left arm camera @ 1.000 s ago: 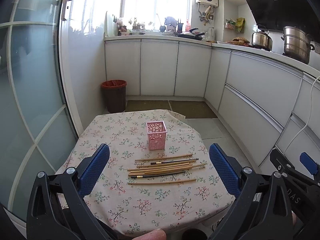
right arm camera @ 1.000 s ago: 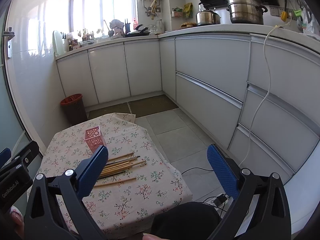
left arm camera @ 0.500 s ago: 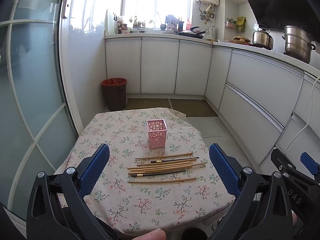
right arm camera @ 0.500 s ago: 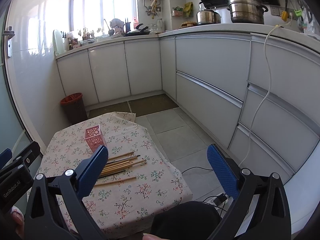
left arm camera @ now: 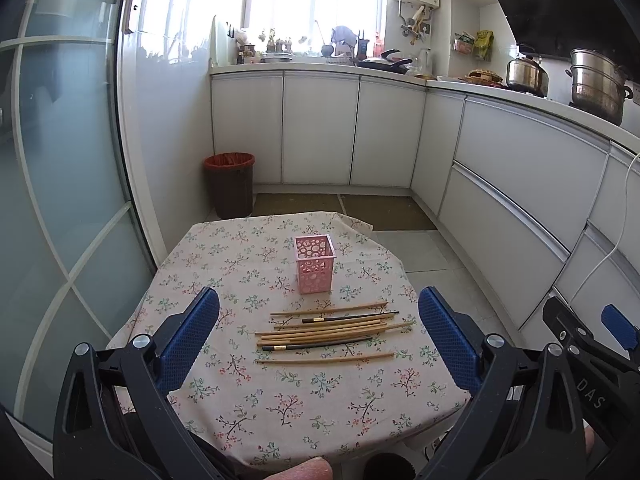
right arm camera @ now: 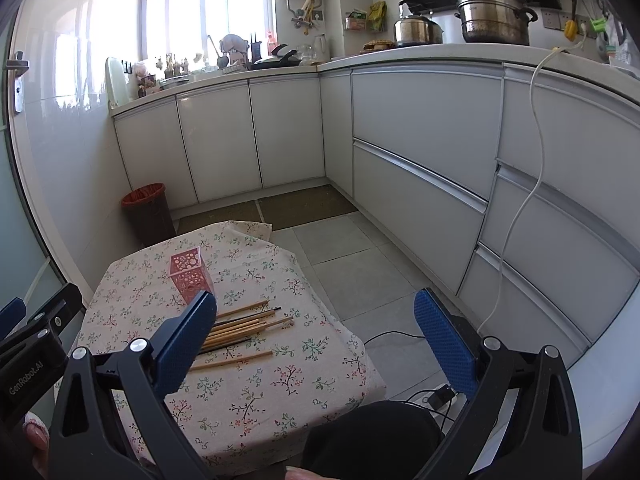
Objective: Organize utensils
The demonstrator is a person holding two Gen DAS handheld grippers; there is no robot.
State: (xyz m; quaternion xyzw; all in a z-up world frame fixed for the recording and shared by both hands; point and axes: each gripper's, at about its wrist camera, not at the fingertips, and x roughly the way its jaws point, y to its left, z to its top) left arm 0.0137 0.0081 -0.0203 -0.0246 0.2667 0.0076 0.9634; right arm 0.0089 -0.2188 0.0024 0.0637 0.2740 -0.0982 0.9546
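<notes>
Several chopsticks [left arm camera: 332, 332], mostly bamboo with two black ones, lie side by side on a small table with a floral cloth [left arm camera: 280, 408]. Behind them stands an upright pink perforated holder [left arm camera: 314, 264], with nothing in it that I can see. My left gripper [left arm camera: 318, 328] hangs open above the table's near half, nothing between its blue pads. My right gripper [right arm camera: 316, 336] is open too, held off the table's right edge over the floor. In the right wrist view the chopsticks [right arm camera: 240, 328] and the holder [right arm camera: 191, 276] sit to its left.
White kitchen cabinets [left arm camera: 520, 184] run along the back and right. A bin with a red liner [left arm camera: 230, 184] stands on the floor behind the table. A glass door [left arm camera: 60, 184] is on the left. A black cable [right arm camera: 400, 338] and a plug lie on the tiles.
The left wrist view has tilted up slightly, so the table and chopsticks sit a little lower in frame. The right gripper has barely moved. Both stay open.
</notes>
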